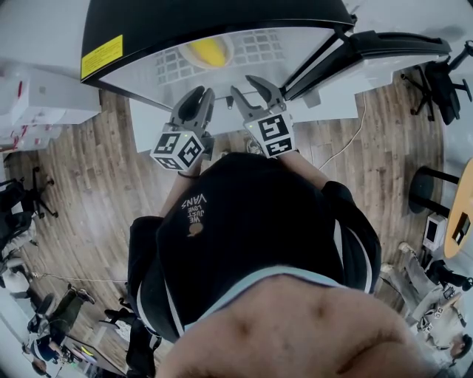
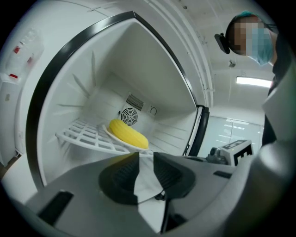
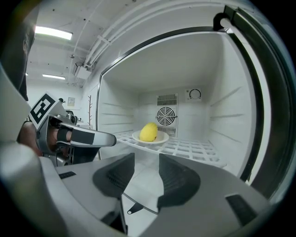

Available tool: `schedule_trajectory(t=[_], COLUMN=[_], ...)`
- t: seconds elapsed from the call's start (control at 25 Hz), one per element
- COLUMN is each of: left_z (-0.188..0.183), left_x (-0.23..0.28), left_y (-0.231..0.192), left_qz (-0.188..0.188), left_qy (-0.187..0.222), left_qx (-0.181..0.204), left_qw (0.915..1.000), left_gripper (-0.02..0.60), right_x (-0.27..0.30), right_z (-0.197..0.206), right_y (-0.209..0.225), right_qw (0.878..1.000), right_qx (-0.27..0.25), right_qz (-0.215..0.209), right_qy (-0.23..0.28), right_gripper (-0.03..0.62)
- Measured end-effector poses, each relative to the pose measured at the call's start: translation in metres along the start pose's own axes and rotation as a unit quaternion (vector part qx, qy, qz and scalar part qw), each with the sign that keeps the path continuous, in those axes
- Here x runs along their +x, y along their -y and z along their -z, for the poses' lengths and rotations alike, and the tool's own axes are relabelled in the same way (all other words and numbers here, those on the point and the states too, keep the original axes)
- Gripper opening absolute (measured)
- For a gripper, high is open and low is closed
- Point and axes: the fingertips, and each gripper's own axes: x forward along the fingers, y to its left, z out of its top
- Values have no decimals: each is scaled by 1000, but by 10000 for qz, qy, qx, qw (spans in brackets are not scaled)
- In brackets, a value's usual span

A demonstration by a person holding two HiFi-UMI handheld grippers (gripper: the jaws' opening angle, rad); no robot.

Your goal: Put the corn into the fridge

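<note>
The yellow corn [image 1: 208, 52] lies on a white plate [image 2: 107, 132] on the white wire shelf [image 3: 194, 148] inside the open fridge [image 1: 222, 22]. The same corn [image 2: 128, 133] shows in the left gripper view, and the corn [image 3: 149, 132] sits mid-shelf before the back fan in the right gripper view. My left gripper [image 1: 201, 94] and right gripper [image 1: 247, 85] hover side by side just outside the fridge mouth, apart from the corn. The left gripper [image 2: 145, 162] is open with nothing between its jaws. The right gripper [image 3: 146, 166] is open and empty too.
The fridge door [image 1: 384, 52] stands swung open to the right. White boxes [image 1: 37, 103] sit at the left on the wooden floor [image 1: 96, 192]. Office chairs [image 1: 436, 81] stand at the right. My left gripper [image 3: 78, 138] shows at the right gripper view's left edge.
</note>
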Motion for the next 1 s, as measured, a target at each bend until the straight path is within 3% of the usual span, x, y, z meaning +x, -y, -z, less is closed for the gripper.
schedule_trajectory(t=[0.24, 0.48, 0.72, 1.0], left_z=[13, 16, 15, 19], left_x=[-2, -5, -7, -7], left_y=[-2, -3, -2, -3], left_qz=[-108, -137, -148, -150], left_qy=[-175, -191, -162, -210], left_qx=[164, 324, 455, 433], left_qw=[9997, 9992, 9987, 9987], left_gripper=[89, 37, 23, 21], right_x=[-2, -2, -2, -3], right_z=[9, 12, 11, 5], right_y=[-3, -3, -1, -4], right_qw=[9999, 9999, 9999, 10000], right_qx=[24, 40, 18, -49], right_qz=[-25, -13, 54, 50], right_qy=[-114, -126, -127, 1], right_gripper=[155, 155, 150, 67])
